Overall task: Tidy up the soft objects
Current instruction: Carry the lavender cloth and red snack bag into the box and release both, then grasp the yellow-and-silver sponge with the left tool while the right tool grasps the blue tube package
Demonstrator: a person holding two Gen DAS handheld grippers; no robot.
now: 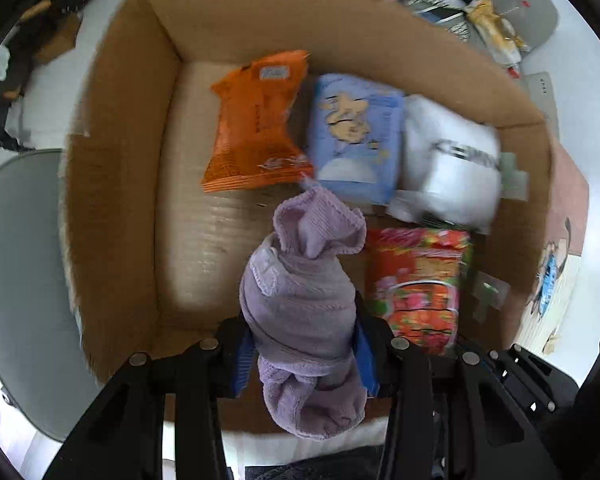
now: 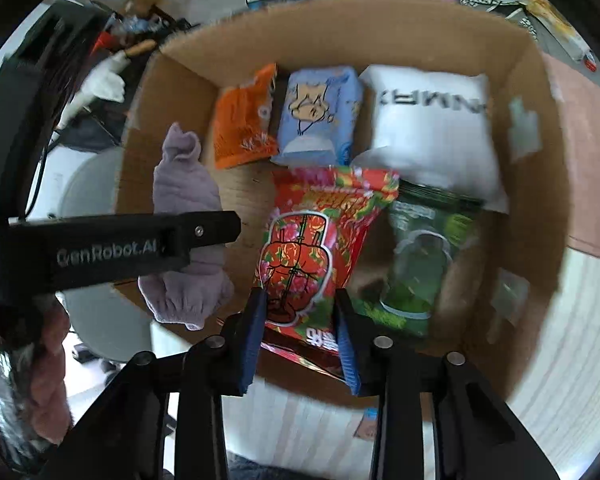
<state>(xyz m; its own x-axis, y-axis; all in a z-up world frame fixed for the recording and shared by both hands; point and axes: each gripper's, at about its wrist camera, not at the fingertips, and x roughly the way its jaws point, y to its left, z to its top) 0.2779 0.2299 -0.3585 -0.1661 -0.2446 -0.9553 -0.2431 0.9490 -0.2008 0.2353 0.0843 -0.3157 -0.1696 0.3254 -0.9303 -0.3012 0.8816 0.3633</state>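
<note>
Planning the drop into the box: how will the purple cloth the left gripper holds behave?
Probably floppy: the purple cloth bulges and droops past both fingers. Likely light, and unlikely to roll once dropped into the cardboard box.

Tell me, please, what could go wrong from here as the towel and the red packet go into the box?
1. The purple towel bulges loosely from the left tongs; its dangling ends could snag the box wall or land draped over the rim.
2. The right tongs pinch only the red packet's lower edge, so it could slip or swing.
3. Both tongs hang close together over the box, so they could collide.
</note>
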